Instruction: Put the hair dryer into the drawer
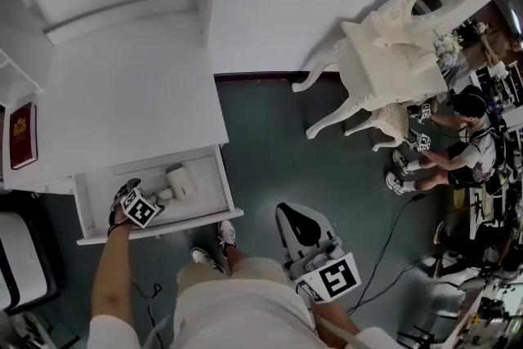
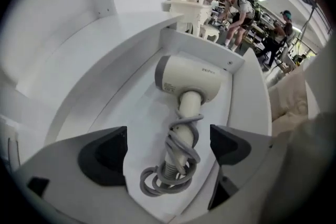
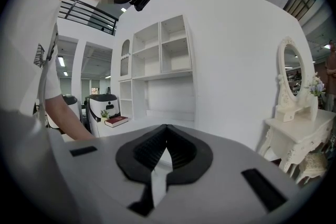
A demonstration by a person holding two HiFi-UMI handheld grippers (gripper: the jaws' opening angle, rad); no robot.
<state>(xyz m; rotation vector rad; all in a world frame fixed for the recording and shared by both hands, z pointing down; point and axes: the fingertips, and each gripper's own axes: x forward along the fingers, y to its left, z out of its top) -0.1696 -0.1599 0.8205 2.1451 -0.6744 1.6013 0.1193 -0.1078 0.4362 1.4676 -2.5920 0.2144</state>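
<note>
The white hair dryer [image 1: 180, 180] lies in the open white drawer [image 1: 225, 194] with its grey cord wound round the handle. In the left gripper view the hair dryer [image 2: 189, 81] rests on the drawer floor [image 2: 142, 118], head pointing away. My left gripper [image 1: 155, 199] points down into the drawer just above the handle. It is open, and the left gripper [image 2: 168, 145] has its jaws spread to either side of the cord without touching it. My right gripper [image 1: 297, 217] hangs over the floor to the right of the drawer, and the right gripper [image 3: 167, 127] is shut on nothing.
A red book [image 1: 22, 135] lies on the white cabinet top [image 1: 122, 102] left of the drawer. A white dressing table with an oval mirror [image 1: 384, 69] stands at the right, with a person [image 1: 458, 147] beside it. A white machine [image 1: 20, 257] sits at the lower left.
</note>
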